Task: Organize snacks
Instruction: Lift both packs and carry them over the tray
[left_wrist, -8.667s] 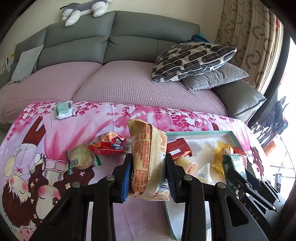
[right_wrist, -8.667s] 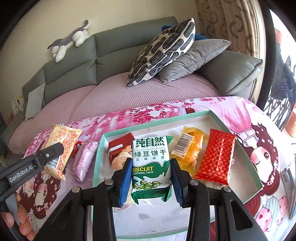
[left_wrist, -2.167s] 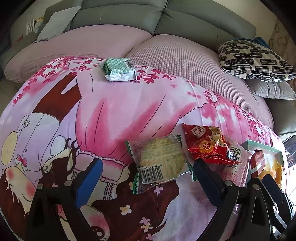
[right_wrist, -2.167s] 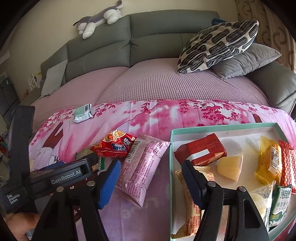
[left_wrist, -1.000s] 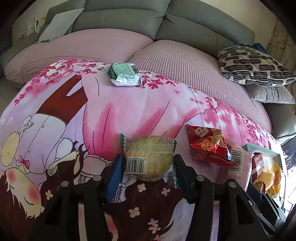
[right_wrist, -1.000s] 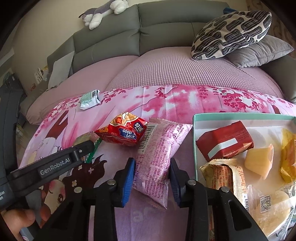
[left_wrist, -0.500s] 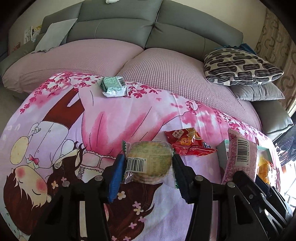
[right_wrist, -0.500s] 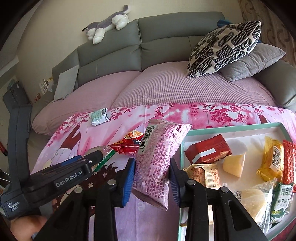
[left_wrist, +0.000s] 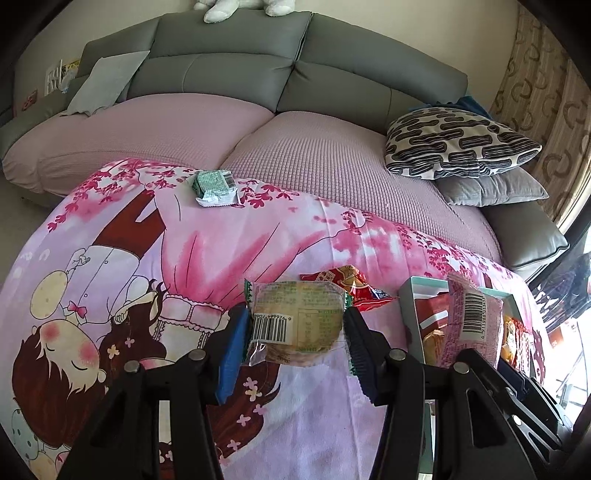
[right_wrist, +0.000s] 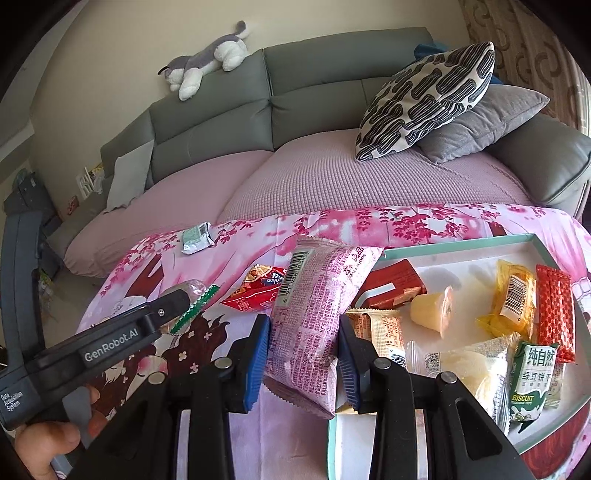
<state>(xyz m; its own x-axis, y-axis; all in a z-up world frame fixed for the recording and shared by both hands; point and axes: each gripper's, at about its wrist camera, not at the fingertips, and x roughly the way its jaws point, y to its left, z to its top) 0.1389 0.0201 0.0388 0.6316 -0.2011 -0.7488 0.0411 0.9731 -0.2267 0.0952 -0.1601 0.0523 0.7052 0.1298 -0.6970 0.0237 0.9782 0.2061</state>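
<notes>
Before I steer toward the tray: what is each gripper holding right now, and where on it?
The left gripper grips the round cake packet by its two sides. The right gripper grips the pink snack bag across its lower half.

The left claw (left_wrist: 295, 350) has two black plastic fingers (left_wrist: 177, 406) with triangular cut-outs, each fixed by round silver screws, and ribbed blue pads at the tips. The right claw (right_wrist: 303, 362) is built the same: black fingers (right_wrist: 402, 413), silver screws, blue pads. In the right wrist view the left claw's side bears white lettering "GenRobot.AI" and "Data Acquisition System" on a dark grey handle, with the hand (right_wrist: 48, 446) around its base.
</notes>
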